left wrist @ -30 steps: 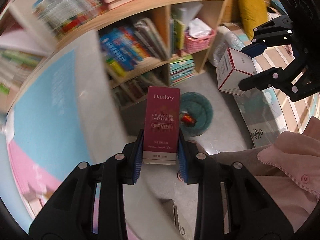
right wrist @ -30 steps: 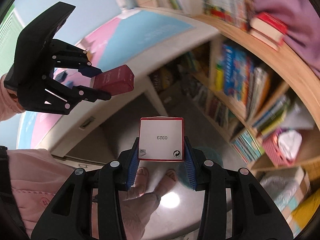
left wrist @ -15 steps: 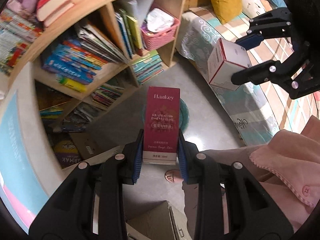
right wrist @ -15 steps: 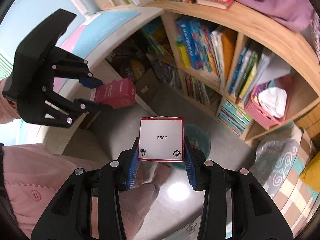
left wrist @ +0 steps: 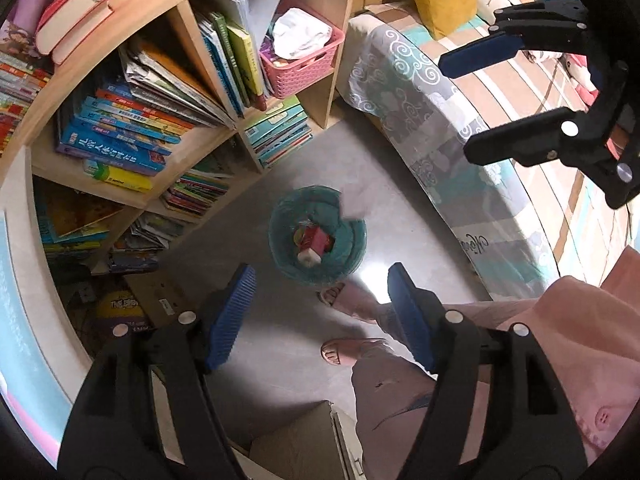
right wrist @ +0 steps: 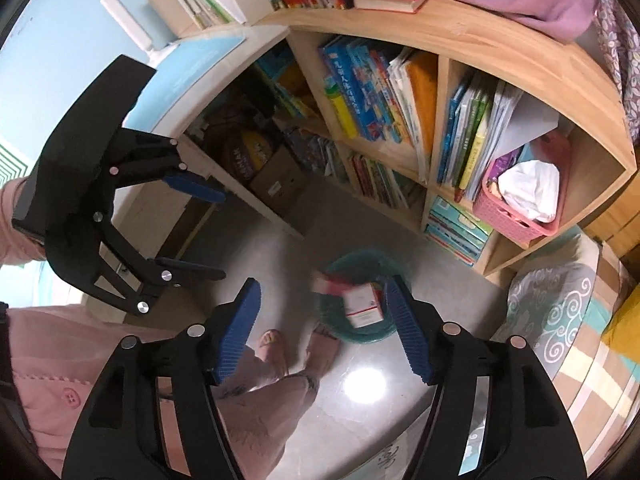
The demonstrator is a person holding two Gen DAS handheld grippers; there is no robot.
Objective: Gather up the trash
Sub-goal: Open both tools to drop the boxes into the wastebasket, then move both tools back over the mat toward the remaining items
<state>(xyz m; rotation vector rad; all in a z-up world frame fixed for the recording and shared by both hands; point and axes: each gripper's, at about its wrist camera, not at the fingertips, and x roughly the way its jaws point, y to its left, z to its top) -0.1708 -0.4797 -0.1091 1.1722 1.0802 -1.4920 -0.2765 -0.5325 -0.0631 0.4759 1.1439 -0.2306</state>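
Note:
A teal trash bin [left wrist: 352, 236] stands on the grey floor below both grippers; it also shows in the right wrist view [right wrist: 360, 334]. The maroon box [left wrist: 318, 238] lies inside it among other trash. In the right wrist view the white box with red edges [right wrist: 362, 304] and the blurred maroon box [right wrist: 332, 284] are at the bin's mouth. My left gripper [left wrist: 320, 316] is open and empty above the bin. My right gripper [right wrist: 324, 332] is open and empty; it also shows in the left wrist view [left wrist: 488, 104].
A wooden bookshelf [left wrist: 192, 12] full of books stands behind the bin, with a pink basket [left wrist: 304, 60] in one cell. A bed with a patterned cover [left wrist: 432, 120] is on the right. The person's feet [left wrist: 340, 348] and a cardboard box [left wrist: 296, 444] are close below.
Both grippers have opened and let go of their boxes. The maroon box and the white box have dropped into the teal bin.

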